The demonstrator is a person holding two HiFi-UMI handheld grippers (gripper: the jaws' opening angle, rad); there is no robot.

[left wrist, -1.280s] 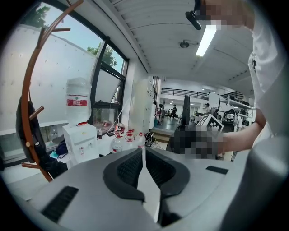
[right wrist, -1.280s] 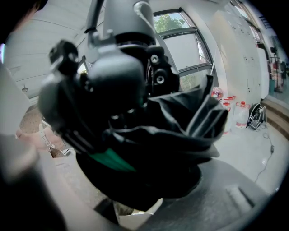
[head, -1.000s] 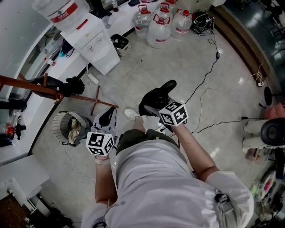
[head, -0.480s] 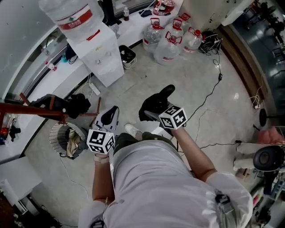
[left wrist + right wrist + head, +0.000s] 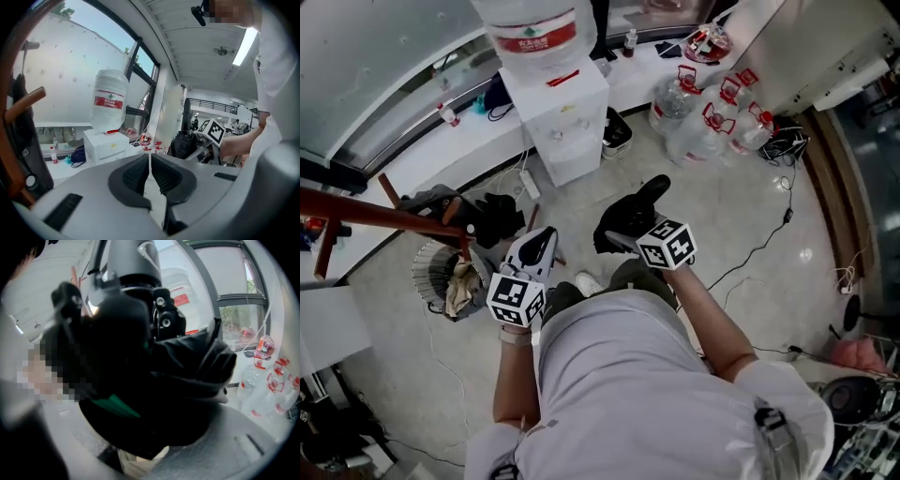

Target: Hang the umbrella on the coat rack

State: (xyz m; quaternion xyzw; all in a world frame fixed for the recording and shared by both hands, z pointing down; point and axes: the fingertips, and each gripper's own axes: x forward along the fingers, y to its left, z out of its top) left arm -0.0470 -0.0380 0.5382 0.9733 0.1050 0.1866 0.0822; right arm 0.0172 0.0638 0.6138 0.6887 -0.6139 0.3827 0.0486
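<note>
Seen from above, a person in a pale shirt stands on a grey floor with a gripper in each hand. The right gripper (image 5: 628, 234), just right of the frame's centre, is clamped on a folded black umbrella (image 5: 639, 199). The umbrella's bundle sticks out past the jaws toward the top of the frame, and in the right gripper view its dark folds fill the space between them. The left gripper (image 5: 536, 246), left of centre, has its jaws drawn together on nothing. The coat rack (image 5: 366, 214), a reddish-brown wooden pole with short pegs, crosses the left edge of the frame, well apart from the umbrella. Dark things (image 5: 483, 214) hang near its right end in the picture. A white water dispenser (image 5: 558, 117) stands at top centre. The step in hand looks like carrying the umbrella to the rack. To do it well, the umbrella likely needs to travel left toward a free peg with the grip kept firm so the slack fabric does not slip. Which part will catch the peg is not visible here. The empty left gripper could steady the rack. Both forearms reach forward side by side, with the grippers tilted downward and the marker cubes facing up.
</note>
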